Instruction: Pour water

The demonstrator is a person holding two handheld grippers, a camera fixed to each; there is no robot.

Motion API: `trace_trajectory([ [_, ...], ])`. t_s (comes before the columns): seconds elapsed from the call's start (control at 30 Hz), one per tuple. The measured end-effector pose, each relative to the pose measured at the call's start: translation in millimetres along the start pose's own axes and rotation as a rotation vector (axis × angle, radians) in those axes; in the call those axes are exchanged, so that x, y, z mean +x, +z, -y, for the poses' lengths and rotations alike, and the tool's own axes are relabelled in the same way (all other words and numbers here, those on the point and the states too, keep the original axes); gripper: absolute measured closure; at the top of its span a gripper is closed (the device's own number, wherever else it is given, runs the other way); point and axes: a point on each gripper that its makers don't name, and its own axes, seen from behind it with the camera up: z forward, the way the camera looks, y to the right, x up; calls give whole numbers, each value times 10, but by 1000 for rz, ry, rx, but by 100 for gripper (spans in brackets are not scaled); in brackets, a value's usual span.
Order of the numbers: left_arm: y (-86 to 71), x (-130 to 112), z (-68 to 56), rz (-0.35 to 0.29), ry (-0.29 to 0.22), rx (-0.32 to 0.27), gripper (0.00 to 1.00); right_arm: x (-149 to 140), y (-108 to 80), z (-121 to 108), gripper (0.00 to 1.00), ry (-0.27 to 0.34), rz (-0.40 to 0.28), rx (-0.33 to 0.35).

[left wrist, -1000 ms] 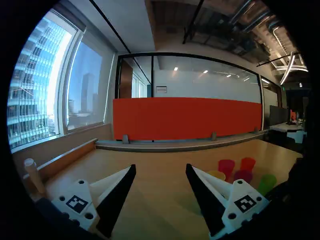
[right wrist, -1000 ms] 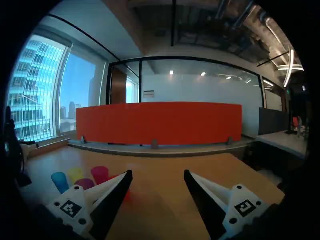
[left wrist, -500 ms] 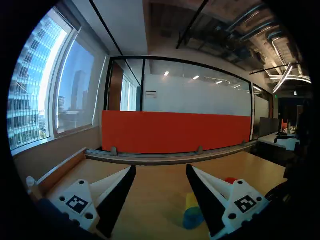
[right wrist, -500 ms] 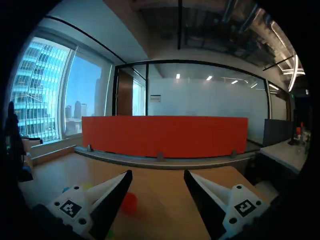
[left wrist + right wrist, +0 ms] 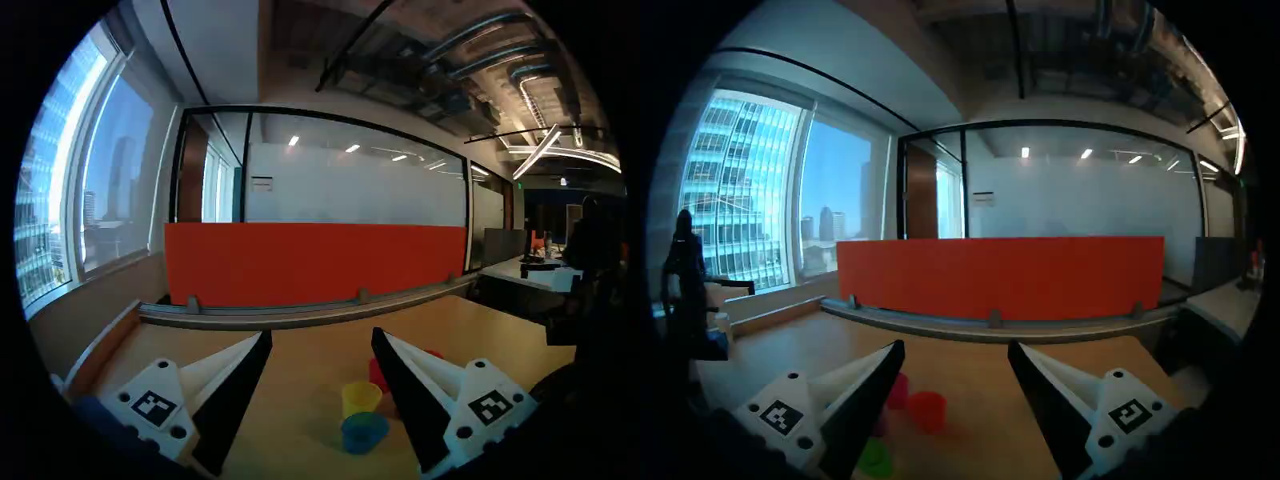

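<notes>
Both the left gripper (image 5: 320,336) and the right gripper (image 5: 954,346) stand apart, empty; the yellow cup (image 5: 361,398), well short of the far edge of the desk (image 5: 304,384), appears light and thin-walled: grip mid-wall, gently.

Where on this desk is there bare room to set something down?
The wooden desk is bare from the red cup back to the orange divider. Crowded around the yellow cup, blue cup, pink cup, green cup.
</notes>
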Motion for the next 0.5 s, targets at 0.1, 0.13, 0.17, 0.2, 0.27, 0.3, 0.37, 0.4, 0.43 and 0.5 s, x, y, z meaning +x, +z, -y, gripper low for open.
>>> trace_trajectory([
  [0.1, 6, 33, -135, 4, 5, -61, 8, 56, -16, 135, 0, 0, -9, 65],
  [0.13, 5, 54, -180, 1, 4, -79, 8, 72, -24, 182, 0, -1, -11, 86],
  [0.17, 5, 78, -232, -3, 4, -100, 8, 90, -33, 235, 0, -2, -13, 109],
  [0.2, 3, 99, -278, -6, 2, -118, 8, 105, -41, 283, 0, -3, -14, 130],
  [0.27, -9, 136, -371, -16, -4, -154, 8, 130, -59, 393, 0, -5, -14, 176],
  [0.3, -14, 149, -414, -19, -7, -171, 8, 141, -68, 443, 0, -5, -13, 197],
  [0.37, -21, 149, -491, -16, -17, -203, 8, 152, -78, 531, 0, 4, -10, 234],
  [0.4, -22, 148, -523, -14, -21, -218, 8, 157, -83, 568, 0, 8, -8, 250],
  [0.43, -19, 146, -542, -12, -24, -228, 8, 163, -83, 586, 0, 13, -6, 260],
  [0.5, -12, 140, -578, -7, -29, -250, 8, 174, -84, 626, 0, 23, -1, 282],
])
